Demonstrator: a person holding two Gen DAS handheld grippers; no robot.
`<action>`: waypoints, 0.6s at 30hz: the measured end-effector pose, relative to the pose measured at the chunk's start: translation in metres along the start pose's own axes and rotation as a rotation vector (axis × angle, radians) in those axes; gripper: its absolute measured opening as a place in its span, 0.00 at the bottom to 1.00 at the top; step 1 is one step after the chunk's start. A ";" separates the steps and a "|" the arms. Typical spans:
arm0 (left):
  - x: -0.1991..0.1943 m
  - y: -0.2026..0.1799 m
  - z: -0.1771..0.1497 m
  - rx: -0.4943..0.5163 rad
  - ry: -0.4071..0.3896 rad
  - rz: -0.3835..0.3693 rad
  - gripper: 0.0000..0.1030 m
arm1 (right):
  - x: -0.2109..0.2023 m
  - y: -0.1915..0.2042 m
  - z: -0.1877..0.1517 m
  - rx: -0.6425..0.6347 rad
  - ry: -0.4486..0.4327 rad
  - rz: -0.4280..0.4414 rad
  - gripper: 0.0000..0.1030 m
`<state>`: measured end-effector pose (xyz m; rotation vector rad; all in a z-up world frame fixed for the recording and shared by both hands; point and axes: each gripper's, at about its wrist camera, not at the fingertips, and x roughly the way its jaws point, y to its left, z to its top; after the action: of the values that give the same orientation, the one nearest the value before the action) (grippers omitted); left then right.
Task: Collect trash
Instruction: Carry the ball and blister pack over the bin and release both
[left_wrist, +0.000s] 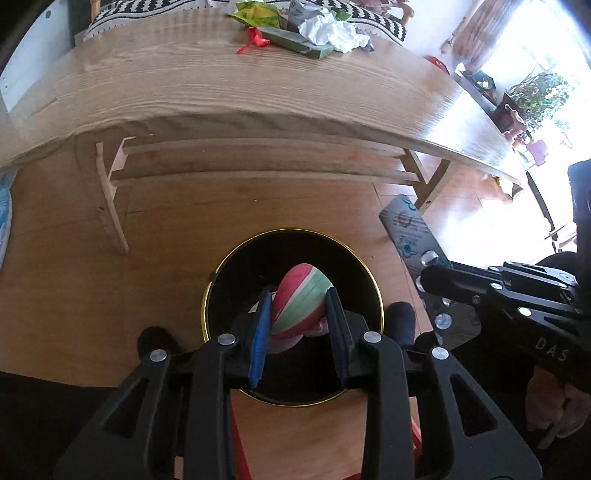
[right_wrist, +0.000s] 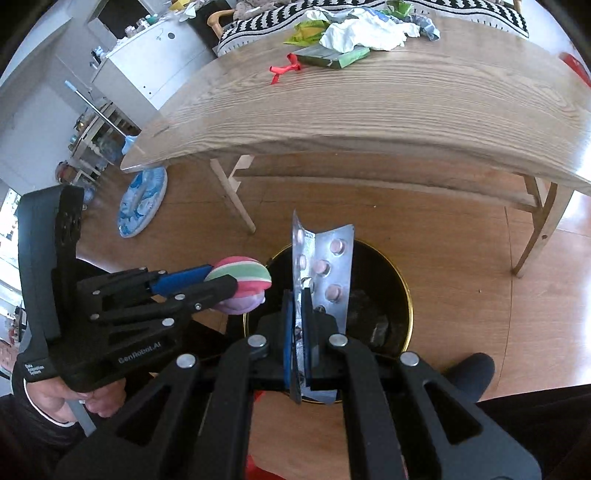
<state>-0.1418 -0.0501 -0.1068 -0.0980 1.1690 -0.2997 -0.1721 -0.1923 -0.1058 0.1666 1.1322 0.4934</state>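
While both grippers grip trash above bin (right_wrist: 400, 291), table (right_wrist: 369, 110) litter looks crumpled.

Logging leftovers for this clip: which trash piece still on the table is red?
The small red ribbon bow, lying alone on the bare wood of the table just left of the green box; the crumpled paper is white.

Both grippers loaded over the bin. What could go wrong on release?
1. The blister pack is long and bent and reaches across the bin toward its far rim; it may catch there.
2. The striped ball in the left gripper could bounce out.
3. The two grippers sit close together and may clash.
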 end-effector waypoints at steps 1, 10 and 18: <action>0.000 -0.001 0.000 0.001 0.000 0.000 0.28 | 0.000 0.000 0.000 0.000 0.003 0.003 0.05; 0.001 0.001 0.000 -0.002 0.005 0.000 0.28 | -0.003 -0.002 0.002 0.014 -0.004 0.011 0.05; 0.003 -0.001 0.002 0.004 0.012 0.002 0.29 | -0.006 -0.005 0.004 0.039 -0.020 0.023 0.05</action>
<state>-0.1396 -0.0520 -0.1084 -0.0919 1.1801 -0.3007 -0.1691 -0.1996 -0.1008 0.2186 1.1223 0.4892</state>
